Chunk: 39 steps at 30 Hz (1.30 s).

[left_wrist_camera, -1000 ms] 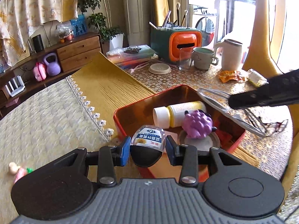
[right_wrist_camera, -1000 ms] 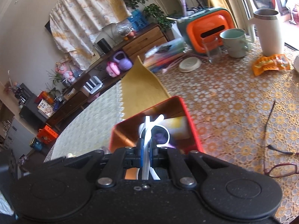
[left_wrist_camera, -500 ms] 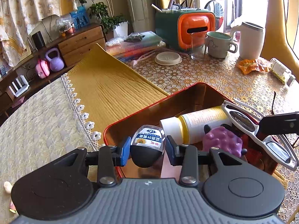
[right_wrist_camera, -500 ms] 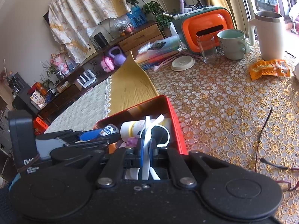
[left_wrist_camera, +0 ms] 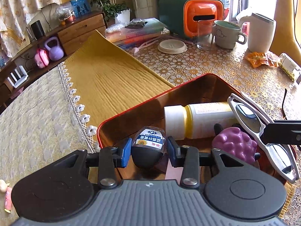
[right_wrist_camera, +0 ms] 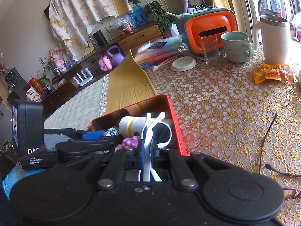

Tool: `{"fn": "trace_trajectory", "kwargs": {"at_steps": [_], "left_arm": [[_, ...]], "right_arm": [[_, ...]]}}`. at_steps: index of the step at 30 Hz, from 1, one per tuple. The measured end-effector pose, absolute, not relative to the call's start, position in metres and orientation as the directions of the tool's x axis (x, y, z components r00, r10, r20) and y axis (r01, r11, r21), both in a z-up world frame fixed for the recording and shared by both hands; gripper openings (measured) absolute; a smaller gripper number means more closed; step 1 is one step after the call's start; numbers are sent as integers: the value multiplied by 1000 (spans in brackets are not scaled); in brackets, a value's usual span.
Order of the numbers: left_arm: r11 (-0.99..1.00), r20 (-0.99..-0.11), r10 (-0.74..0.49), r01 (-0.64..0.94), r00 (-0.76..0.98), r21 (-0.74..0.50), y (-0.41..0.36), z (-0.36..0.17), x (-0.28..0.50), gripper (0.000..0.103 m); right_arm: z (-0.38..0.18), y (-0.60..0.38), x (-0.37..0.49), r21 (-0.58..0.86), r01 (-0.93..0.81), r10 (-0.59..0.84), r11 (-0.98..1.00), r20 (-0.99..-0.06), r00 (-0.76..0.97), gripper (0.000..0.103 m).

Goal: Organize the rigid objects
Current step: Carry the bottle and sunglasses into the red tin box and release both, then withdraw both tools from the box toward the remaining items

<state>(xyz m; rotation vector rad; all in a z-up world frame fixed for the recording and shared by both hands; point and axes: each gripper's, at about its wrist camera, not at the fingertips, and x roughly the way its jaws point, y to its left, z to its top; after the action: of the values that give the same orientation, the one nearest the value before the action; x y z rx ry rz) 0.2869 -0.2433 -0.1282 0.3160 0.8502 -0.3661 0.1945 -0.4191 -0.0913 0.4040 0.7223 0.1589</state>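
A red tin box (left_wrist_camera: pixel 131 107) sits on the table and holds a white and yellow bottle (left_wrist_camera: pixel 199 118) and a purple grape toy (left_wrist_camera: pixel 233 145). My left gripper (left_wrist_camera: pixel 148 151) is just inside the box's near edge. A small black-capped bottle (left_wrist_camera: pixel 148 145) sits between its blue pads; small gaps show on both sides, so I cannot tell whether they grip it. My right gripper (right_wrist_camera: pixel 147 153) is shut on white-framed sunglasses (right_wrist_camera: pixel 150 131), which hang over the box's right side and also show in the left wrist view (left_wrist_camera: pixel 263 131).
Thin-framed glasses (right_wrist_camera: pixel 267 143) lie on the lace tablecloth right of the box. Farther back stand a glass (right_wrist_camera: pixel 209 50), a mug (right_wrist_camera: pixel 236 46), a white jug (right_wrist_camera: pixel 272 39), an orange and green organizer (right_wrist_camera: pixel 208 30), a round lid (right_wrist_camera: pixel 183 64) and a snack packet (right_wrist_camera: pixel 272 73). A yellow cloth (left_wrist_camera: pixel 107 82) lies left.
My left gripper moved forward over the box with the small bottle, and its pads have spread slightly. My right gripper brought the sunglasses lower into the box.
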Motion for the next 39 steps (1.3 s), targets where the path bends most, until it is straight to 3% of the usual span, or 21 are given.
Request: {"fn": "trace_trajectory", "kwargs": {"at_steps": [6,13,26,30,39], "left_arm": [[890,-785,-186,440,590,119,-243,-127,285,40],[890,-773,-208,443,600,104,-235,-115,271,53],[891,-735,-291,454,613,26,-206,-82,232,53],[891,-712,-322,455,624,-4,-189,-69,217,53],[908,-659,-318,418,682,-5,-132,-47,182,54]], "right_arm": [[-89,-422,191,414,18,262,910,-608,749,19],[-82,-420,183,402,25,244,915,-605,758,28],[-64,-387,159,376,-25,266,926,-606,750,41],[-57,-369,150,354,-60,276,933,-600,751,54],[-40,-322,137,303,-154,311,941,-585,749,67]]}}
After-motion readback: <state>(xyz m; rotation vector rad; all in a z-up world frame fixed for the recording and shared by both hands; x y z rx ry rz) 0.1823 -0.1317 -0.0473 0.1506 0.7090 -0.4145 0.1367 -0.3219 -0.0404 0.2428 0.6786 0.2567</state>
